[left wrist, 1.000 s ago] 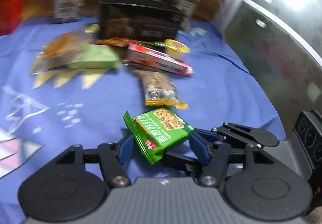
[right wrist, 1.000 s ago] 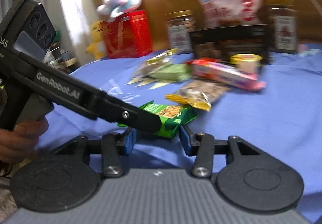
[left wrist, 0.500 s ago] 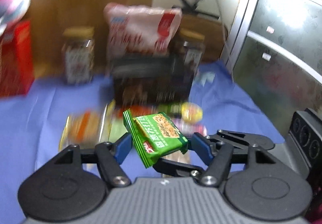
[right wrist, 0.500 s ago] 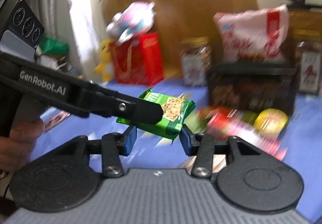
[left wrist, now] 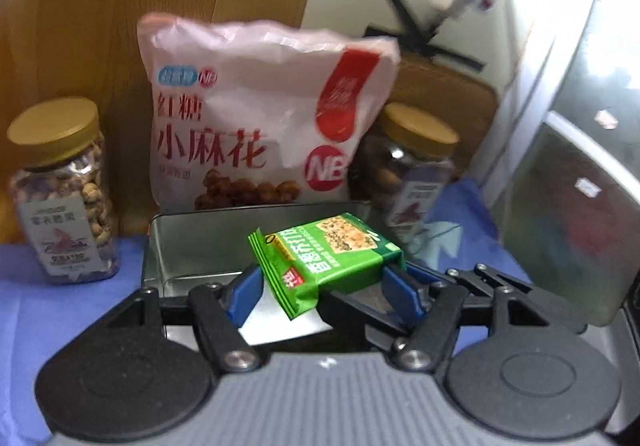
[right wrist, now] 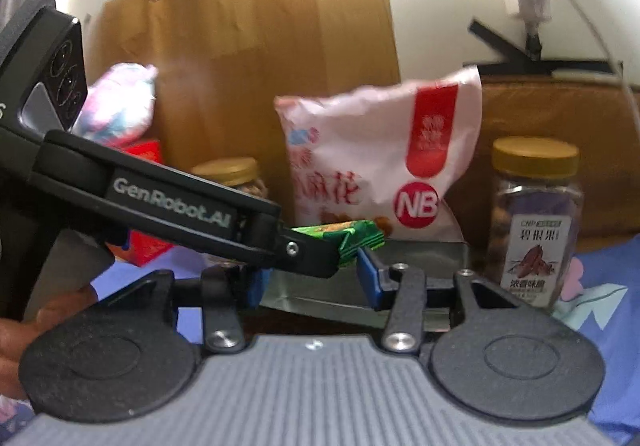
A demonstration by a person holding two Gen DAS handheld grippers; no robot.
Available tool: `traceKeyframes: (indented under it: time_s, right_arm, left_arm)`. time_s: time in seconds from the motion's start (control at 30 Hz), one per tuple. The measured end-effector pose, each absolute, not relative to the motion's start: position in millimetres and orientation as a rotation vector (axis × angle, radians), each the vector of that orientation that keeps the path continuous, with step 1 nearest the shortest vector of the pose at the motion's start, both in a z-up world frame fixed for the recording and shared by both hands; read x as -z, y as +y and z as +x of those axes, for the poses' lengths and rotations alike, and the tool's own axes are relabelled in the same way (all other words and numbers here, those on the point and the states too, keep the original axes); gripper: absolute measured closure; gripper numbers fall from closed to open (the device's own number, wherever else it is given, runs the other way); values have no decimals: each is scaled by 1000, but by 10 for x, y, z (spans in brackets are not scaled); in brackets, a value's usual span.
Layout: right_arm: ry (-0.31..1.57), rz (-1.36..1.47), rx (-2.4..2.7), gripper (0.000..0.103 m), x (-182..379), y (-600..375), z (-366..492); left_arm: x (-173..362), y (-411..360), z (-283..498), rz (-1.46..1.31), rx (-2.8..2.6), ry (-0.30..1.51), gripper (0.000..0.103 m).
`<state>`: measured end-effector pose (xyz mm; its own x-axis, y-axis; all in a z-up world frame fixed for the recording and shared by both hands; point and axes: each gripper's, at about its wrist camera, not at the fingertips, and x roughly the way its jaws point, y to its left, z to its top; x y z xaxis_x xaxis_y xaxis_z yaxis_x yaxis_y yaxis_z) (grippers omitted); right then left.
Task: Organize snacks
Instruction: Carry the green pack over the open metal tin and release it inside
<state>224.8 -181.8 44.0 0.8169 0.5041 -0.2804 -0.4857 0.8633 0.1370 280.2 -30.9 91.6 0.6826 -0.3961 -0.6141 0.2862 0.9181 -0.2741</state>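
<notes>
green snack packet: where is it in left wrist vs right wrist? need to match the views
Left wrist: green snack packet sits centre, low, clamped between the left gripper fingers, over the open metal tin.
Right wrist: centre, seen edge-on, at the tip of the left gripper reaching in from the left.
Shared landmark: the pink-and-white NB snack bag behind the tin.

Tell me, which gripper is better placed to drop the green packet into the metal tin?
Left: the left gripper holds the green packet over the metal tin, while the right gripper is open and empty.
</notes>
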Motion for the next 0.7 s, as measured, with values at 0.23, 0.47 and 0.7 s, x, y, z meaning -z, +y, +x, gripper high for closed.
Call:
traceKeyframes:
  time_s: [0.23, 0.47, 0.7]
  right_arm:
    - [364, 112, -500, 39, -269, -2039, 2291]
    - [315, 260, -374, 28, -128, -2509, 1729]
    - [378, 317, -392, 29, 163, -2595, 1207]
  left_arm:
    - [-847, -303, 2764, -150, 375, 706, 36]
    - [-960, -214, 2116, -186, 467, 632, 36]
    - [-713, -249, 1702, -212, 496, 699, 36]
